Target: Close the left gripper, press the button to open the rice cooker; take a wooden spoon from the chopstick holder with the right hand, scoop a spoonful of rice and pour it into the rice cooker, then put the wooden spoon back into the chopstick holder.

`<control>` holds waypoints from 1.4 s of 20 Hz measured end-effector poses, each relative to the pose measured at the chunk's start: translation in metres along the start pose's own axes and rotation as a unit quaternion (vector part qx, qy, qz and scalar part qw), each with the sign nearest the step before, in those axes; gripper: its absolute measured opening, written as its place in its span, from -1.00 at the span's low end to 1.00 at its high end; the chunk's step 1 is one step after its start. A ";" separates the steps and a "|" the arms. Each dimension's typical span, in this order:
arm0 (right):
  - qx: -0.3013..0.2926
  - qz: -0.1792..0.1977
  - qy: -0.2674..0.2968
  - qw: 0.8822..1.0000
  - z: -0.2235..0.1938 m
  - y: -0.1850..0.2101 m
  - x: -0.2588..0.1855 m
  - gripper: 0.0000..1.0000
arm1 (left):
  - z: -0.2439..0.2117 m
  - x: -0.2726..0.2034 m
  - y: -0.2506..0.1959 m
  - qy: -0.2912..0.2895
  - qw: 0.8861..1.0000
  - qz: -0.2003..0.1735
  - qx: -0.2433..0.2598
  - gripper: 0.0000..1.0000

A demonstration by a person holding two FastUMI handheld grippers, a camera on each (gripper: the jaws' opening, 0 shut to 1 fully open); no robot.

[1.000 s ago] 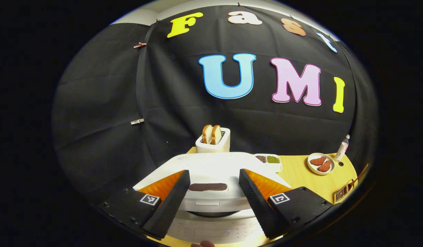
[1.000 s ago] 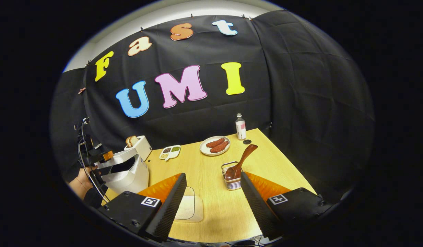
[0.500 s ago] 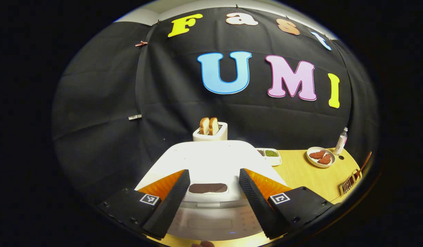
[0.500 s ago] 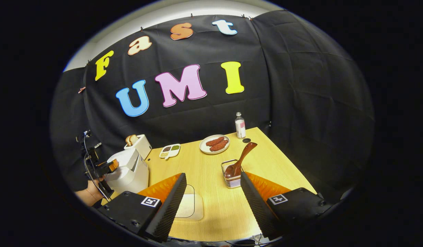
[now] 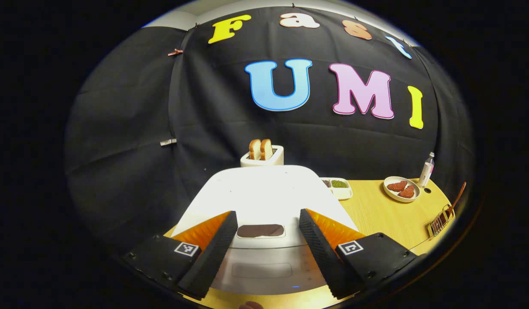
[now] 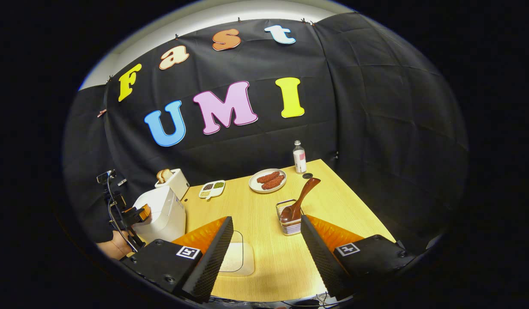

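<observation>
We note the left tool [image 5: 264, 240] with jaws apart, lid button [image 5: 260, 231] directly ahead between its tips on the closed rice cooker [image 5: 264, 197]. Right tool [image 6: 264, 244] also apart; wooden spoon [image 6: 301, 200] ahead-right, handle leaning away.

Left gripper [image 5: 264, 244] fingers spread apart and level, right gripper [image 6: 264, 246] likewise parted, holding nothing
</observation>
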State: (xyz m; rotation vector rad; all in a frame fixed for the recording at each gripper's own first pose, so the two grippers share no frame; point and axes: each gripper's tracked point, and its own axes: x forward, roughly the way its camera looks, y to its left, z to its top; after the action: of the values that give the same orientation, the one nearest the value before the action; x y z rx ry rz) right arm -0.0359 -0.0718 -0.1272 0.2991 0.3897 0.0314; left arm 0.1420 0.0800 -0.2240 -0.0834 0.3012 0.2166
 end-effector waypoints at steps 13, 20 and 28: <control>0.012 0.003 -0.008 1.000 0.005 0.003 -0.001 0.97 | 0.003 -0.002 -0.002 0.014 1.000 -0.020 0.014 1.00; 0.007 0.015 -0.016 1.000 0.011 0.015 -0.001 0.97 | 0.026 -0.016 0.004 -0.008 0.999 -0.032 0.016 0.93; -0.004 0.029 -0.036 0.999 0.028 0.031 0.000 0.97 | 0.082 -0.068 -0.001 -0.066 0.996 -0.064 0.012 0.93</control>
State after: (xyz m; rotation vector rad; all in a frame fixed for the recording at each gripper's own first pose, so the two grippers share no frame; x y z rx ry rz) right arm -0.0244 -0.0499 -0.0934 0.3020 0.3090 0.0787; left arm 0.1018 0.0746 -0.1257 -0.0638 0.1669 0.0913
